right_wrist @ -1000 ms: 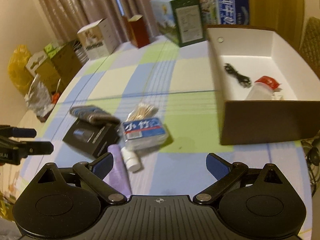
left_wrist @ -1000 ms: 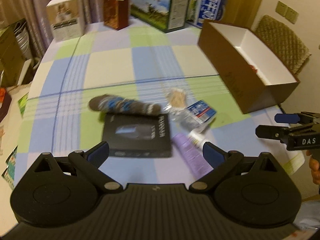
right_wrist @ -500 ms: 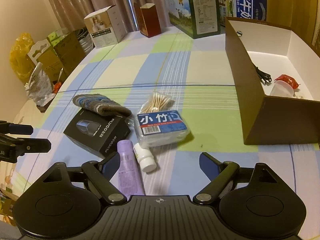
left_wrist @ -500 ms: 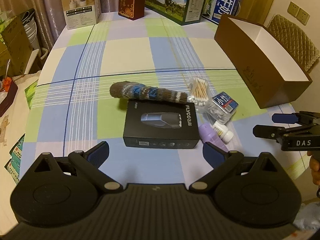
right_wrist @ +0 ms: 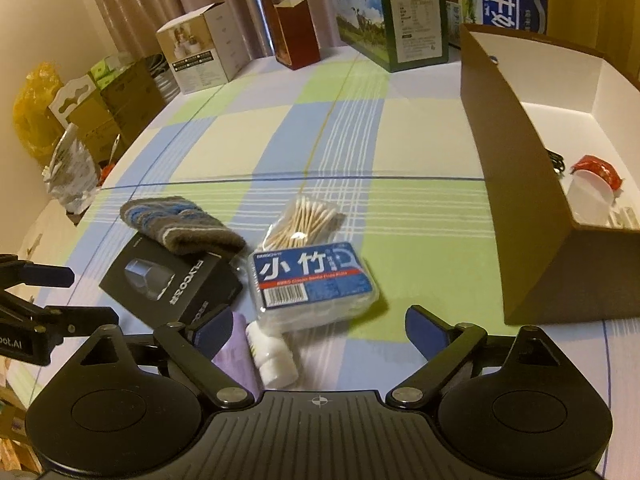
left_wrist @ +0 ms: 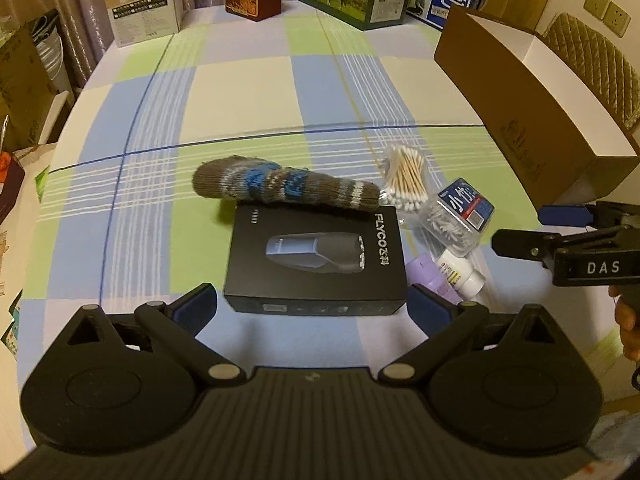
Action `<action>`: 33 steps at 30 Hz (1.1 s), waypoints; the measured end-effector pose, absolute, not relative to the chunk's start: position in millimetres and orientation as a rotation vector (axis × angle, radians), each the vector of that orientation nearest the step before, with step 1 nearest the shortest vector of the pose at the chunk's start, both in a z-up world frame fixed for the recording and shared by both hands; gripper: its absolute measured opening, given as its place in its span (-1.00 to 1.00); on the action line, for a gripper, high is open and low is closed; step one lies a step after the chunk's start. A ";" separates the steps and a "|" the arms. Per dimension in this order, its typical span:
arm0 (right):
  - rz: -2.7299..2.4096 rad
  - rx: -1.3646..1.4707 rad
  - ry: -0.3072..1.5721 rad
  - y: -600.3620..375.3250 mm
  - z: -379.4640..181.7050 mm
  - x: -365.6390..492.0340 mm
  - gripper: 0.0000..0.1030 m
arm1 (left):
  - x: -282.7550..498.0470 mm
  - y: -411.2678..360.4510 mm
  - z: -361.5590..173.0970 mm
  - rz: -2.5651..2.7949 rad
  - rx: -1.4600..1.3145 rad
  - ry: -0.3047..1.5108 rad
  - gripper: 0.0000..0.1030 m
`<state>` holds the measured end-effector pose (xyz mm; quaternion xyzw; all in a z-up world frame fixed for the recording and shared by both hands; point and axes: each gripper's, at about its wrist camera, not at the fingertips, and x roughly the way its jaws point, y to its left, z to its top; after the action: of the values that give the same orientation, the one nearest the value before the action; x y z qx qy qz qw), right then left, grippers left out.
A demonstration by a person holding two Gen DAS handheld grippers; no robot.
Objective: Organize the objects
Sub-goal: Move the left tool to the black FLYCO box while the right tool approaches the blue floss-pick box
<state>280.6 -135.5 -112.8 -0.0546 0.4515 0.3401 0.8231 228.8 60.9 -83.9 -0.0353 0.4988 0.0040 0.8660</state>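
A black shaver box point(left_wrist: 316, 262) point(right_wrist: 170, 280) lies on the checked tablecloth, with a knitted striped sock point(left_wrist: 286, 184) point(right_wrist: 180, 224) resting on its far edge. Right of it lie a bag of cotton swabs point(left_wrist: 404, 178) point(right_wrist: 306, 216), a blue-labelled clear pack point(left_wrist: 460, 216) point(right_wrist: 312, 280), a small white bottle point(left_wrist: 460, 274) point(right_wrist: 272, 354) and a purple tube point(left_wrist: 428, 276) point(right_wrist: 236, 354). My left gripper point(left_wrist: 312, 306) is open, its fingers on either side of the shaver box's near edge. My right gripper point(right_wrist: 318, 326) is open, just before the clear pack and bottle.
An open brown box point(left_wrist: 528, 108) point(right_wrist: 516, 184) stands at the right, holding a black cable, a white container and a red packet. Several cartons point(left_wrist: 140, 0) point(right_wrist: 394, 12) line the table's far edge. Boxes and bags stand on the floor at the left point(right_wrist: 60, 120).
Both grippers have moved forward and down toward the pile. The shaver box now sits between the left fingers, and the clear pack and bottle are close before the right ones. Objects have not moved.
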 end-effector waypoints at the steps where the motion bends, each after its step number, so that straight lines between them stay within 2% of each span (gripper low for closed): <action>1: 0.729 -0.120 0.963 -133.9 -114.4 283.5 0.77 | 231.2 60.2 -85.4 0.012 -0.074 1.049 0.94; 13: 0.775 -0.153 1.003 -123.7 -132.9 310.2 0.77 | 250.6 33.0 -96.1 0.005 -0.020 1.082 0.98; 20: 0.784 -0.142 1.005 -128.7 -131.3 314.0 0.77 | 256.8 15.2 -121.1 0.062 0.120 1.099 0.97; 33: 0.825 -0.171 1.017 -122.4 -130.6 315.3 0.77 | 216.3 143.8 -132.7 0.400 0.019 1.176 0.97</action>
<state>315.3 -122.4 -130.6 -0.0794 0.4722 0.3833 0.7898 216.3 143.8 -132.7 0.0089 0.5507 0.1874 0.8133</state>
